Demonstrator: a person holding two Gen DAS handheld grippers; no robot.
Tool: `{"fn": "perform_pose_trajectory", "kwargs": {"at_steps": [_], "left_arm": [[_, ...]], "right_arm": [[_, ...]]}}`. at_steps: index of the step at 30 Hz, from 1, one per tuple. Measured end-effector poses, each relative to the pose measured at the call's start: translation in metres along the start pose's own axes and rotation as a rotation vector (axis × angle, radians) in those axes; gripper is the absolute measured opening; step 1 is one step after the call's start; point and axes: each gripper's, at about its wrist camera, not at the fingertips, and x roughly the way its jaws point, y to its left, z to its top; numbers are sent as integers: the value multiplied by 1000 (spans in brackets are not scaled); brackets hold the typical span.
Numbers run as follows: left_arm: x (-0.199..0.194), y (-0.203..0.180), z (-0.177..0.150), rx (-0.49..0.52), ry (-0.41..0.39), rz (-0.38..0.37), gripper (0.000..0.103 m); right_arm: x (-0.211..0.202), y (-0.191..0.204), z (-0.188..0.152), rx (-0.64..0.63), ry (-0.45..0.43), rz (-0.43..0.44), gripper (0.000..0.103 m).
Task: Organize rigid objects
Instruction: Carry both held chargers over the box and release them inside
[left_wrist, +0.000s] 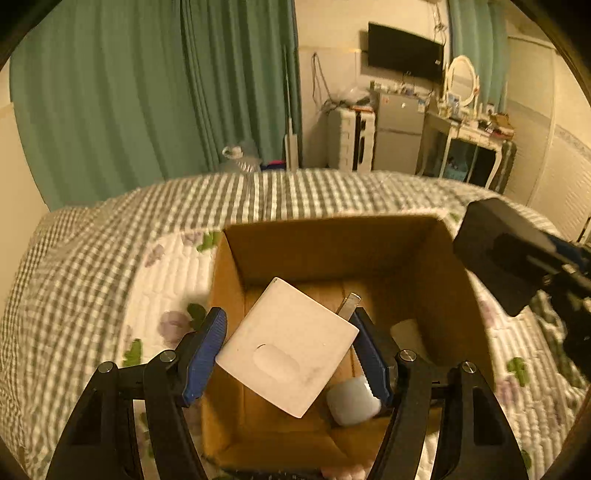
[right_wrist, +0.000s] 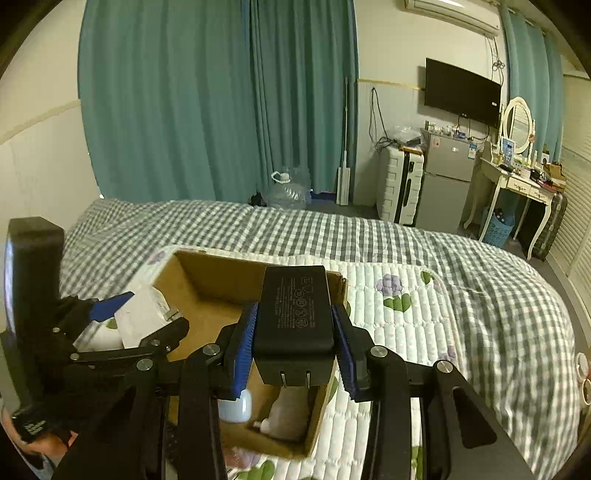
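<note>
An open cardboard box (left_wrist: 325, 240) stands on the bed; it also shows in the right wrist view (right_wrist: 207, 280). My left gripper (left_wrist: 291, 350) is shut on a white charger block (left_wrist: 288, 347) with a metal prong, held over the box's inside. My right gripper (right_wrist: 295, 343) is shut on a black power adapter (right_wrist: 295, 317) with two prongs, held above the box's right side; the adapter shows at the right of the left wrist view (left_wrist: 495, 254). Inside the box lie a white earbuds-like case (left_wrist: 352, 402), a pale rounded object (left_wrist: 406, 332) and a pale lump (right_wrist: 288, 413).
The bed has a checked blanket (right_wrist: 443, 236) and a floral quilt (right_wrist: 399, 325). Behind it are green curtains, a water jug (right_wrist: 288, 192), a white suitcase (right_wrist: 400, 192), a small fridge (right_wrist: 447, 184), a wall TV and a dressing table (right_wrist: 517, 184).
</note>
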Motion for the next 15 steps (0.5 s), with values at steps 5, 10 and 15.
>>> {"fn": "perform_pose_trajectory", "kwargs": {"at_steps": [5, 10, 15], "left_arm": [[26, -4, -7, 7, 31, -5, 69], [29, -15, -7, 53, 28, -8, 71], [5, -13, -5, 49, -25, -14, 79]], "right_arm": [[29, -12, -11, 10, 29, -2, 38], [37, -18, -16, 25, 34, 18, 38], [30, -16, -15, 20, 28, 15, 38]]}}
